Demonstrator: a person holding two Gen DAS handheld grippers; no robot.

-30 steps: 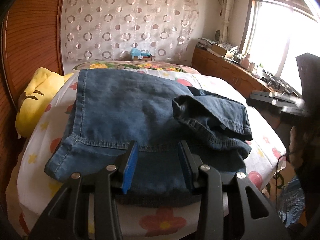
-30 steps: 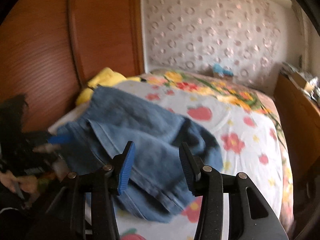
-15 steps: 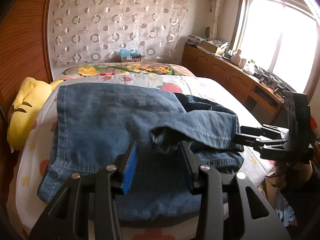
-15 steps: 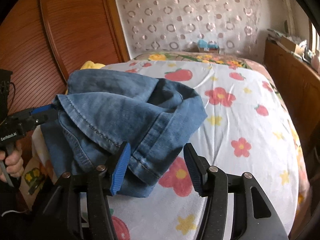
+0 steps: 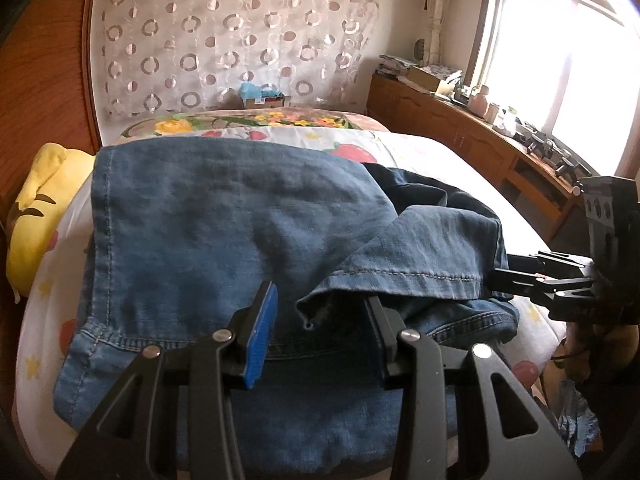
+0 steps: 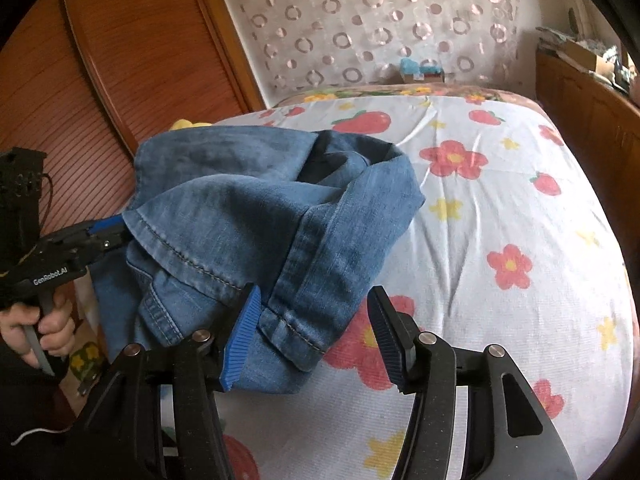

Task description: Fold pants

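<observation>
Blue denim pants [image 5: 200,220] lie on the flowered bed, with one leg folded back over them. That leg's stitched hem [image 5: 420,276] runs from my left gripper to my right. My left gripper [image 5: 320,294] is open, and the hem's corner drapes over its right finger without being pinched. In the right wrist view the left gripper [image 6: 120,230] has its tips at that same corner of the pants [image 6: 240,208]. My right gripper [image 6: 314,290] stands open around the other folded hem corner, pads clear of the cloth. It also shows in the left wrist view, the right gripper [image 5: 502,276] black at the hem's right end.
A yellow plush pillow [image 5: 36,216] lies at the bed's left by the wooden panel wall [image 6: 100,80]. A cluttered wooden sideboard [image 5: 460,128] runs under the window on the right. The flowered sheet [image 6: 500,200] is bare to the right of the pants. A hand [image 6: 44,328] grips the left gripper's handle.
The crumpled pant leg has been drawn across the pants, so its hem now stretches between both grippers. The right gripper has come down to the bed and its jaws stand wider.
</observation>
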